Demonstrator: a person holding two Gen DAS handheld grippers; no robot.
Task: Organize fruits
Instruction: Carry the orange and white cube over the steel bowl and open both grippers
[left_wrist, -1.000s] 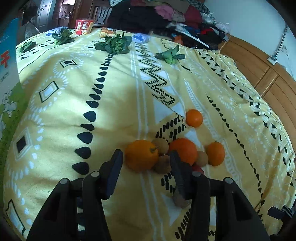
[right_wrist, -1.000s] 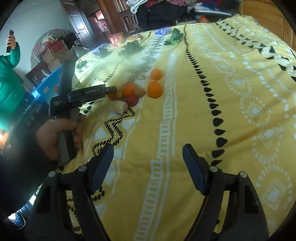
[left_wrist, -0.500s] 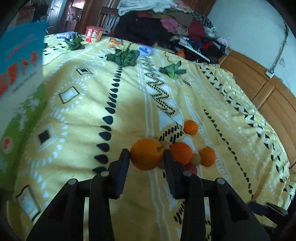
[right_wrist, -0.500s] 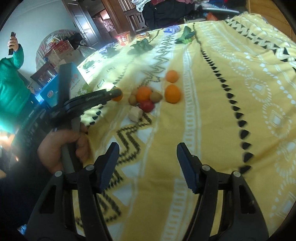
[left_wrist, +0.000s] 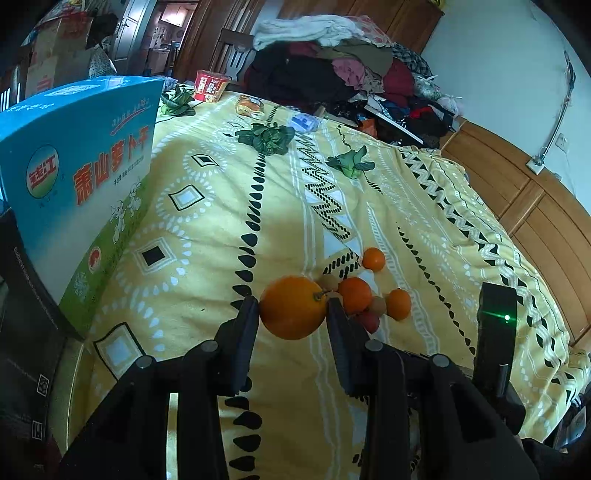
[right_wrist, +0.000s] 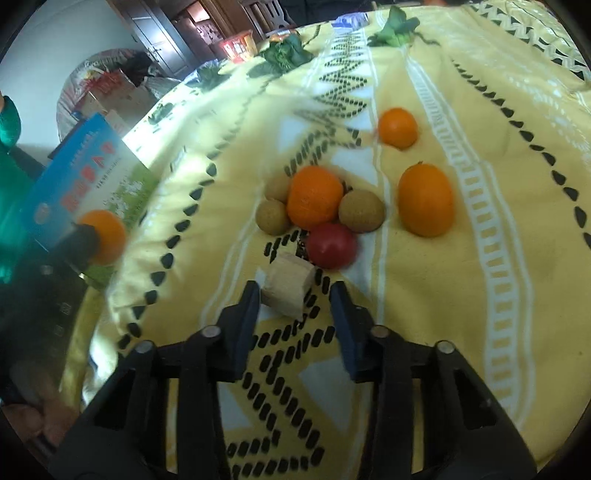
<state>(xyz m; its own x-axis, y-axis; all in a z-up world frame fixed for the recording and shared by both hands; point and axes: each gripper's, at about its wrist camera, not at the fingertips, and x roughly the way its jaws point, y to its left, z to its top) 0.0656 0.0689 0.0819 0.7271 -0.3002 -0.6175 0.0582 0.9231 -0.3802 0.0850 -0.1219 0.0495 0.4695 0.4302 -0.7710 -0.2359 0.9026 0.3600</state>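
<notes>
Fruits lie in a loose cluster (right_wrist: 332, 206) on the yellow patterned bedspread (right_wrist: 498, 277); one large orange (left_wrist: 293, 308) is off the cloth, pinched between the two fingers of the left gripper (left_wrist: 291, 314) and carried toward the blue box (left_wrist: 77, 173) at the bed's left edge (in the right wrist view the same orange sits right against the box face). The right gripper (right_wrist: 293, 295) is spread, its jaws standing either side of a pale wooden block (right_wrist: 288, 290); the left jaw looks to touch the block, the right one stands clear of it. The block lies straight ahead between the fingers, its long axis slanting across the gap, so the closing squeeze would probably meet it corner-on and may twist it. Just beyond it sits a red fruit (right_wrist: 331, 245), then a big orange (right_wrist: 314, 197) ringed by three brown kiwis (right_wrist: 361, 211), with two more oranges (right_wrist: 424, 199) apart to the right; the right hand is plainly the nearer to all of these. Leafy greens (left_wrist: 266, 137) and a red cup of instant noodles (left_wrist: 208, 85) lie far up the bed, before a heap of clothes (left_wrist: 332, 70). The box carries large orange Chinese characters, roughly 萧山萝卜干, and a round green logo; smaller print is unreadable.
</notes>
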